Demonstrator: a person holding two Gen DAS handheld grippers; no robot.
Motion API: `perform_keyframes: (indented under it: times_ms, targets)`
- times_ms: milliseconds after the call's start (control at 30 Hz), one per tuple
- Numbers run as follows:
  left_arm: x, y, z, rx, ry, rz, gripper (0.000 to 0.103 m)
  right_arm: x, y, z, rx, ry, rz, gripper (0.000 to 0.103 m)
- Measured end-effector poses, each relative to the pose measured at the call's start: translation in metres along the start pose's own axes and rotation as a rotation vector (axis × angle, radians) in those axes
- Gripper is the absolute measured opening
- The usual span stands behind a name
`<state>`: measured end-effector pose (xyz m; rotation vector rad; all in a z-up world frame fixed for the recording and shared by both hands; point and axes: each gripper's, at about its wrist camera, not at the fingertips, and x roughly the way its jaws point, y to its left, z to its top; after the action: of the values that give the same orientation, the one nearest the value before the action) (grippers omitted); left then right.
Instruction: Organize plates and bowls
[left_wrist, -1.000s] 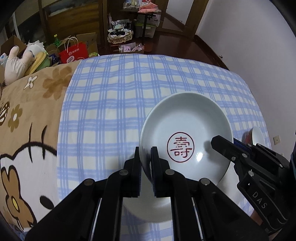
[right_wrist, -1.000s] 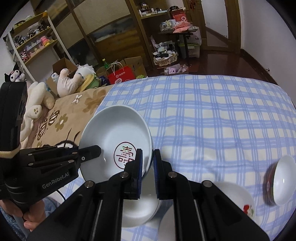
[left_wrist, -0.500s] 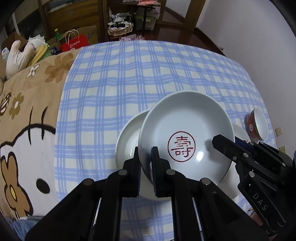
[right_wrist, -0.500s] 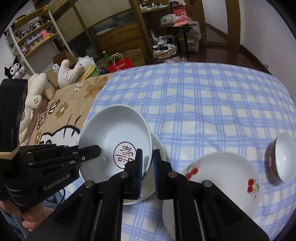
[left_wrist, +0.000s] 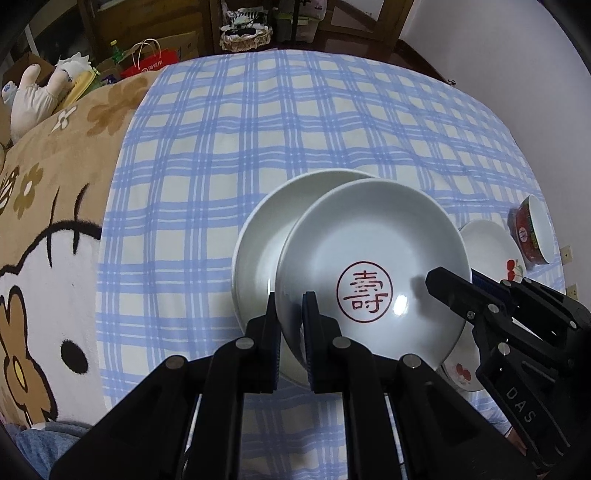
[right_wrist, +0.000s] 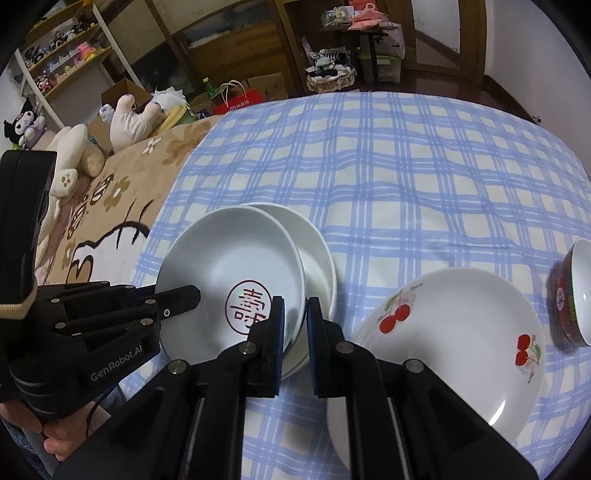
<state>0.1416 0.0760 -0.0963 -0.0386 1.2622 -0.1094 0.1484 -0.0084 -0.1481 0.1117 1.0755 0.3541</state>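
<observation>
white stamped plate (left_wrist: 373, 258) sits pinched by both tools: my left hand-held gripper (left_wrist: 290, 325) is clamped on its near rim, my right hand-held gripper (right_wrist: 294, 332) on the opposite rim. it hangs just over a plain plate (left_wrist: 258, 251) on the checked bedsheet (left_wrist: 295, 129), not yet stacked. cherry plate (right_wrist: 454, 332) and red bowl (right_wrist: 572, 295) wait to the side, unsorted. against a second ago, the sheet looks nearer, and the plain plate now shows well out from under the stamped one.

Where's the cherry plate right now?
In the right wrist view the cherry plate lies on the checked cloth, right of the stamped plate and beside the red bowl.
</observation>
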Motion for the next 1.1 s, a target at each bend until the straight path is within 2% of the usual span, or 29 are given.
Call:
perform_keyframes:
  times_ms: [167,533,900,1100]
  targets:
    - [0.011,0.0,-0.005,0.021,0.009,0.019,0.012,0.013,0.007,-0.002,-0.052,0.03,-0.028,0.013]
    - [0.014,-0.006,-0.002,0.059,-0.026,0.067,0.013,0.022,0.009,0.001,-0.074,0.024,-0.067,0.013]
    - [0.013,-0.011,-0.004,0.114,-0.014,0.065,0.016,0.023,0.006,0.003,-0.08,0.042,-0.072,0.013]
    - [0.012,-0.006,-0.002,0.09,-0.009,0.031,0.016,0.023,0.008,0.003,-0.097,0.042,-0.088,0.013]
